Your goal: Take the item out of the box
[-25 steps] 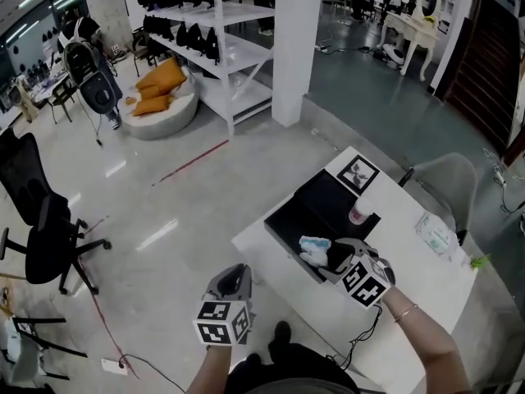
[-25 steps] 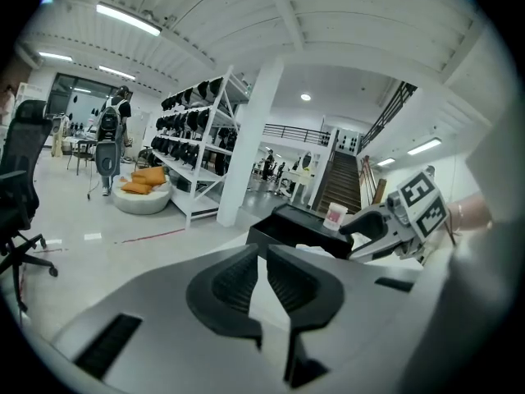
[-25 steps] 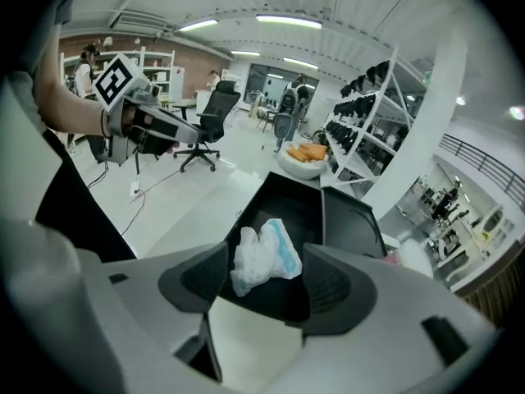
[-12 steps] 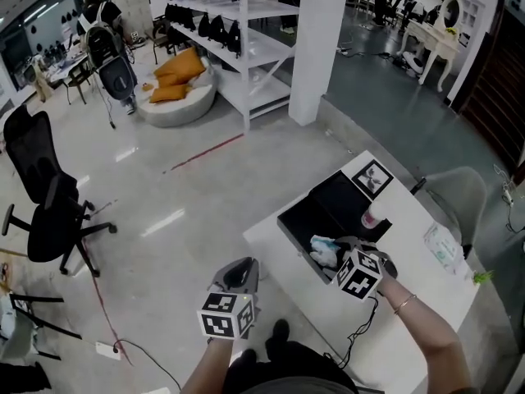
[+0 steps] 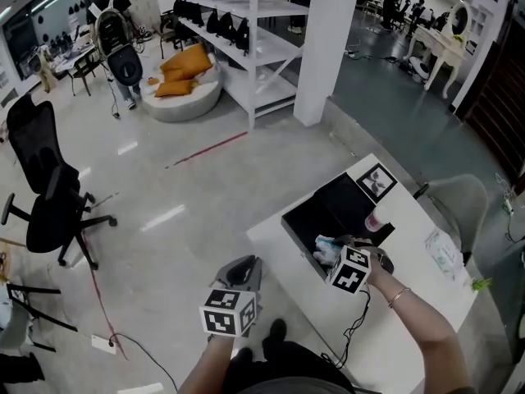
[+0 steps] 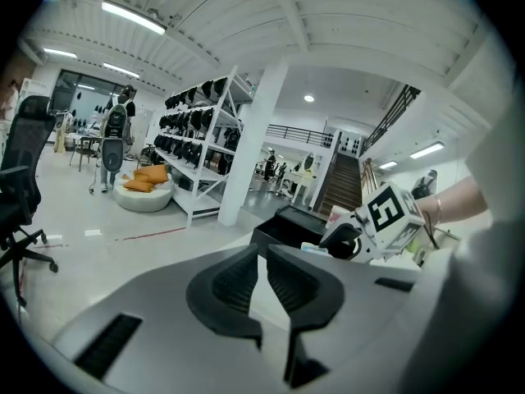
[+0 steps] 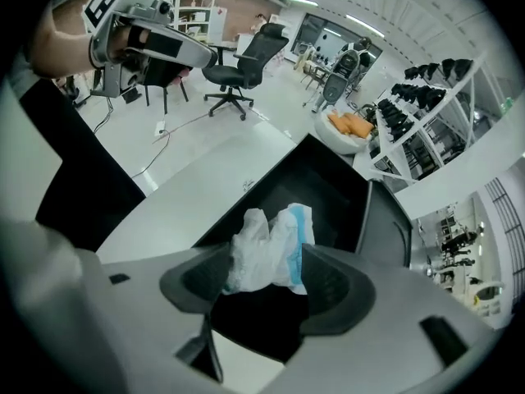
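An open black box [image 5: 326,212] lies on the white table [image 5: 287,240], its lid [image 5: 373,180] folded back. My right gripper [image 5: 330,254] is shut on a crumpled white and blue packet [image 5: 326,245] just above the box's near edge. The right gripper view shows the packet [image 7: 268,249] pinched between the jaws of the right gripper [image 7: 267,279], over the box's dark inside [image 7: 308,191]. Off the table's corner, over the floor, my left gripper [image 5: 238,276] hangs with its jaws together and nothing in them; the left gripper [image 6: 262,281] looks toward the box [image 6: 283,224].
A pink-topped cup [image 5: 373,219] stands beside the box. A clear plastic bag [image 5: 444,250] lies at the table's far right, by a grey chair [image 5: 453,194]. A black office chair [image 5: 45,195], a white pillar [image 5: 324,48] and shelving [image 5: 238,31] stand on the floor beyond.
The right gripper keeps its hold on the packet at the box's near edge, shifted only slightly. The left gripper stays beside the table. The head view has drifted a little.
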Motion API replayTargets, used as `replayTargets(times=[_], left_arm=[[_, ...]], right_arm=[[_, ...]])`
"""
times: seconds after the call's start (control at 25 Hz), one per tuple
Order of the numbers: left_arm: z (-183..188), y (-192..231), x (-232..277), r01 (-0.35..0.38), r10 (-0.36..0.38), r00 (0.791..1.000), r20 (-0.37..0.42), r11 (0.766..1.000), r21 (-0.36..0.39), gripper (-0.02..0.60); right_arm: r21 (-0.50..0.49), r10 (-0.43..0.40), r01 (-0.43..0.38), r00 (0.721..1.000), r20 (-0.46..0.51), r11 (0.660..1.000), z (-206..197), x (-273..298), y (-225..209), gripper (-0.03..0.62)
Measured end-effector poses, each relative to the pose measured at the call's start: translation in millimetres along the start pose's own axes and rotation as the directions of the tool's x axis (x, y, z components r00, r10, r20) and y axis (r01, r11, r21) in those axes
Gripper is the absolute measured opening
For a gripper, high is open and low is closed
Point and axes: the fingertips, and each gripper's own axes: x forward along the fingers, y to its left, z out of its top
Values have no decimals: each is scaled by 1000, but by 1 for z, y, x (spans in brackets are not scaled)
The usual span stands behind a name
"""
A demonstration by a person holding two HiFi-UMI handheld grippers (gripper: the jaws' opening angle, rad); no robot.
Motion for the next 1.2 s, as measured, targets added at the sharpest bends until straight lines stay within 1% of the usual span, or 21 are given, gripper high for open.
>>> replayTargets(times=[0.24, 0.44, 0.6, 0.92, 1.2], left_arm=[[-2, 11, -4, -21, 21, 1000, -4, 1000, -14, 32], [-5, 16, -3, -32, 32, 999, -11, 999, -24, 32], [-5, 14, 0, -24, 24, 1000, -20, 999, -24, 32], [-8, 4, 8, 6, -6, 999, -40, 1000, -15, 32], [-8, -1, 9, 23, -23, 999, -46, 1000, -7, 32]], right_arm=[[30, 19, -17, 998, -53, 999, -4, 15, -2, 287], [40, 33, -30, 997, -74, 999, -7, 23, -1, 284], [47, 55, -52, 996, -76, 998, -7, 25, 0, 277], [55, 103, -100, 993, -59, 993, -6, 26, 7, 224], [87, 115, -110, 992, -49, 990, -8, 25, 11, 188]])
